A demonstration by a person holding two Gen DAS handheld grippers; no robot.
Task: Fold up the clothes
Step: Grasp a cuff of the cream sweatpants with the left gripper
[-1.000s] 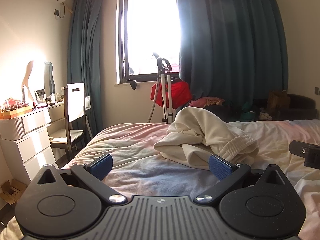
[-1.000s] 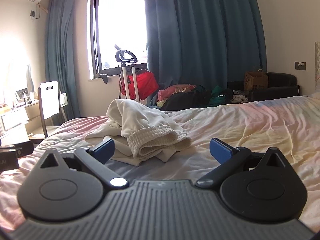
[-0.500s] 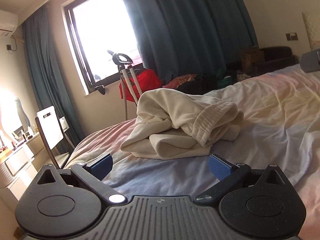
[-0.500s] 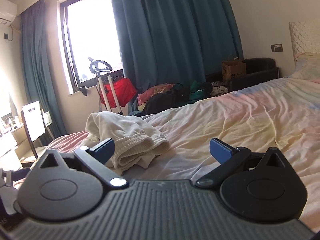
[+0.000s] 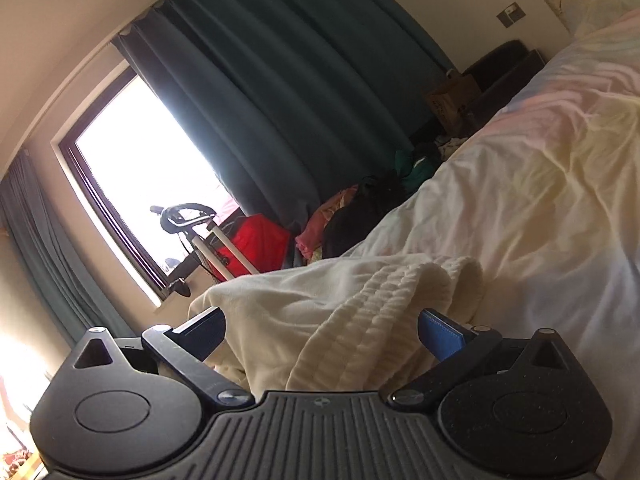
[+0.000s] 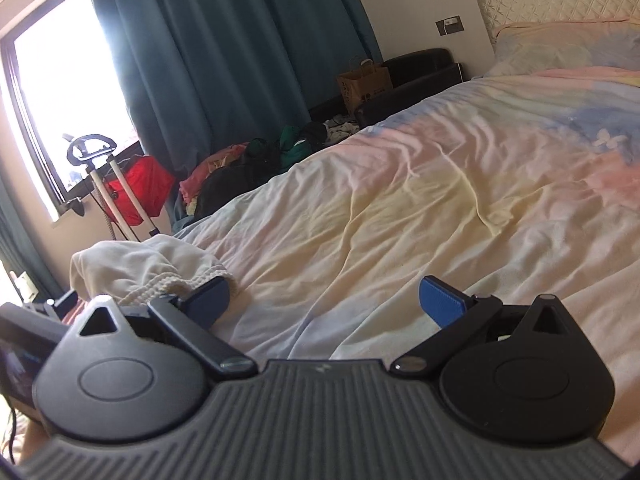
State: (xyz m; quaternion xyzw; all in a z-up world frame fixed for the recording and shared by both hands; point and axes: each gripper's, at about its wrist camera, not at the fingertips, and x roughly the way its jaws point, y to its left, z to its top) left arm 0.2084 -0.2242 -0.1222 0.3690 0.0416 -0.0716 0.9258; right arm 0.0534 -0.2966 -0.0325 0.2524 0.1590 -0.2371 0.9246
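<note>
A crumpled cream garment point(image 5: 352, 312) with a ribbed elastic hem lies in a heap on the bed point(image 5: 520, 208). My left gripper point(image 5: 322, 326) is open, tilted, and right at the heap, its ribbed hem lying between the two blue pads. In the right wrist view the same garment point(image 6: 140, 268) sits at the far left. My right gripper point(image 6: 326, 304) is open and empty over bare sheet, to the right of the garment, its left pad next to the hem.
The pastel bedsheet point(image 6: 440, 200) stretches right to a pillow point(image 6: 568, 44) and quilted headboard. Beyond the bed's far edge are piled clothes point(image 6: 240, 168), a red bag point(image 6: 140, 188), a garment steamer point(image 6: 92, 152), a paper bag point(image 6: 364, 84), teal curtains and a window.
My left gripper has moved forward to the garment and tilted, so the hem now lies between its pads. My right gripper has swung right, leaving the garment at its left edge.
</note>
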